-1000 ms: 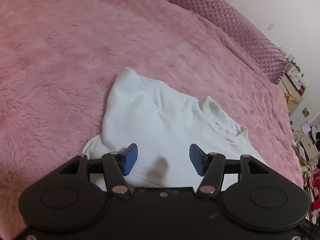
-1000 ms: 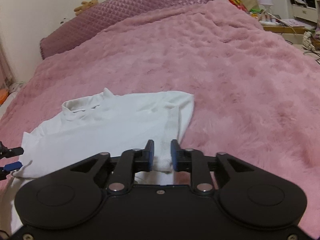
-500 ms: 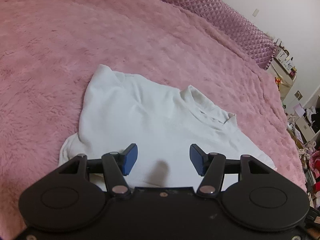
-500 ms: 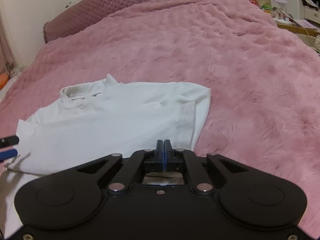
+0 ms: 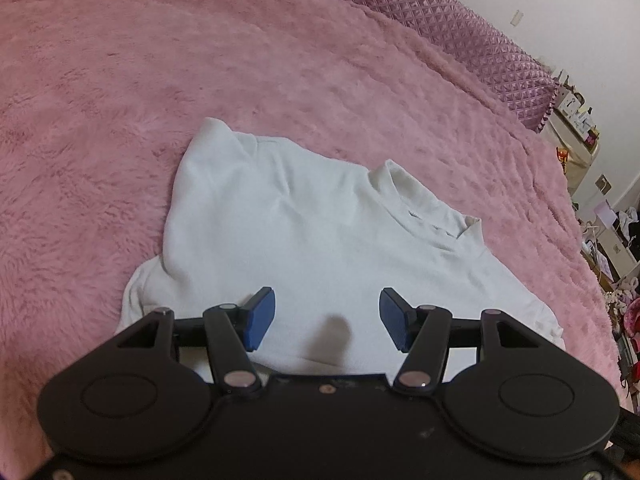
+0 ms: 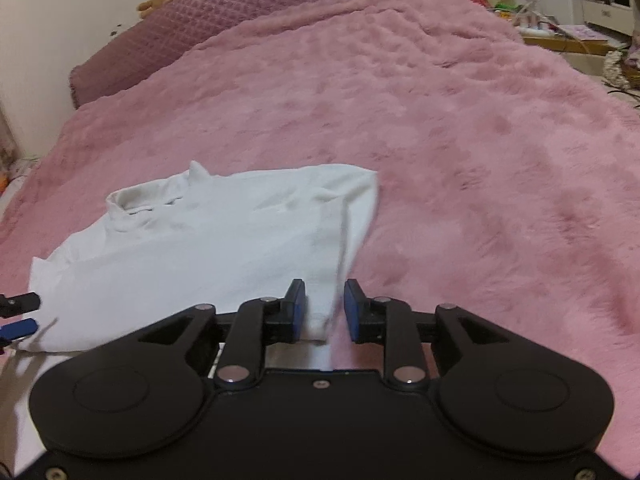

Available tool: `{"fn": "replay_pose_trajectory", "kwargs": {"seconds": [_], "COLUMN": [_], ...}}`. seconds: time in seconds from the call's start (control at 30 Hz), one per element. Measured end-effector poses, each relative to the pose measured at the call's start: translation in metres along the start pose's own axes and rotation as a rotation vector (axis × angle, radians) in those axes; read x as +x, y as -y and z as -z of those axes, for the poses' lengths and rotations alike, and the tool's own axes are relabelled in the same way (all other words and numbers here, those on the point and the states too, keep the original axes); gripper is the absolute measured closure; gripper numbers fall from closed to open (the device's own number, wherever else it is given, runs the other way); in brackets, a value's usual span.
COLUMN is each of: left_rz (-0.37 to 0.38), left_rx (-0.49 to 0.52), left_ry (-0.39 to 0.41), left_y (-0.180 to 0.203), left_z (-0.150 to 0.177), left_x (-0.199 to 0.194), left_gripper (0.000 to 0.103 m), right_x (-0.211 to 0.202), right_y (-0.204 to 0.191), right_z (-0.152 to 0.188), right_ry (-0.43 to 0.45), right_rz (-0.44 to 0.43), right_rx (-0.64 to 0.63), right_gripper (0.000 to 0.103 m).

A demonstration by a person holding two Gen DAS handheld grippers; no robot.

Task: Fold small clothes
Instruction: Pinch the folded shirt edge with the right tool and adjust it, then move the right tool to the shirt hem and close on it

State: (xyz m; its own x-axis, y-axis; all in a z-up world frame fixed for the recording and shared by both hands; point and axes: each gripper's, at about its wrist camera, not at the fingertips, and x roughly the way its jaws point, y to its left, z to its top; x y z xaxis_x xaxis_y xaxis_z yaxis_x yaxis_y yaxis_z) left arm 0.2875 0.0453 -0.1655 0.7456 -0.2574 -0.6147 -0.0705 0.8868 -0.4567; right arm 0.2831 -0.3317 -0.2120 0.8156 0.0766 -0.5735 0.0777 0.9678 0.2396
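The white shirt lies on the pink blanket, likely light and floppy, best pinched at its 6 o'clock hem; left gripper and right gripper both gape, holding nothing.

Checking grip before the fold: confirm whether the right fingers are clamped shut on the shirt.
No, the right gripper is open, a gap showing around the white shirt edge.
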Motion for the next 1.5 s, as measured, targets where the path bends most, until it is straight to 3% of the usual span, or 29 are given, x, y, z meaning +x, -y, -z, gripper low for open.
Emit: {"fn": "replay_pose_trajectory", "kwargs": {"seconds": [0.03, 0.07, 0.23, 0.47, 0.57, 0.63, 0.7, 0.73, 0.83, 0.97, 1.1, 1.2, 1.33, 1.5], "left_rz": [0.000, 0.000, -0.002, -0.002, 0.040, 0.077, 0.103, 0.110, 0.118, 0.090, 0.006, -0.006, -0.014, -0.062], "left_rx": [0.000, -0.001, -0.002, -0.033, 0.002, 0.049, 0.110, 0.140, 0.205, 0.221, 0.244, 0.204, 0.146, 0.115], "left_ry": [-0.001, -0.001, 0.006, -0.010, -0.002, -0.010, -0.026, -0.038, -0.095, -0.187, -0.271, -0.316, -0.322, -0.320], "left_y": [0.000, 0.000, -0.003, -0.011, -0.006, -0.004, -0.003, -0.004, -0.011, -0.026, -0.047, -0.069, -0.092, -0.107], "left_z": [0.000, 0.000, -0.001, 0.001, -0.002, -0.003, 0.001, 0.004, 0.019, 0.047, 0.081, 0.102, 0.114, 0.113], "left_x": [0.000, 0.000, -0.005, -0.012, -0.039, -0.064, -0.094, -0.107, -0.150, -0.194, -0.229, -0.242, -0.255, -0.253], "left_gripper": [0.042, 0.042, 0.042, 0.042, 0.042, 0.042, 0.042, 0.042, 0.041, 0.041, 0.041, 0.041, 0.041, 0.041], "right_x": [0.000, -0.001, -0.010, -0.014, -0.046, -0.075, -0.106, -0.121, -0.159, -0.196, -0.214, -0.216, -0.216, -0.207], "right_y": [-0.002, -0.003, 0.004, 0.009, -0.002, -0.011, -0.022, -0.026, -0.034, -0.032, -0.025, -0.014, -0.001, 0.004], "right_z": [0.000, -0.001, -0.002, 0.005, 0.004, 0.006, 0.012, 0.016, 0.032, 0.059, 0.092, 0.111, 0.120, 0.130], "right_ry": [0.007, 0.010, 0.021, -0.040, -0.017, 0.005, 0.008, 0.004, -0.054, -0.194, -0.365, -0.458, -0.526, -0.553], "right_rz": [0.011, 0.019, 0.065, 0.076, 0.017, -0.028, -0.073, -0.086, -0.121, -0.142, -0.105, -0.093, -0.156, -0.146], "right_rx": [-0.012, -0.016, 0.010, 0.027, -0.010, -0.050, -0.109, -0.140, -0.214, -0.254, -0.304, -0.296, -0.202, -0.144], "right_gripper": [0.095, 0.101, 0.102, 0.101, 0.096, 0.071, 0.060, 0.059, 0.060, 0.059, 0.058, 0.058, 0.058, 0.058]}}
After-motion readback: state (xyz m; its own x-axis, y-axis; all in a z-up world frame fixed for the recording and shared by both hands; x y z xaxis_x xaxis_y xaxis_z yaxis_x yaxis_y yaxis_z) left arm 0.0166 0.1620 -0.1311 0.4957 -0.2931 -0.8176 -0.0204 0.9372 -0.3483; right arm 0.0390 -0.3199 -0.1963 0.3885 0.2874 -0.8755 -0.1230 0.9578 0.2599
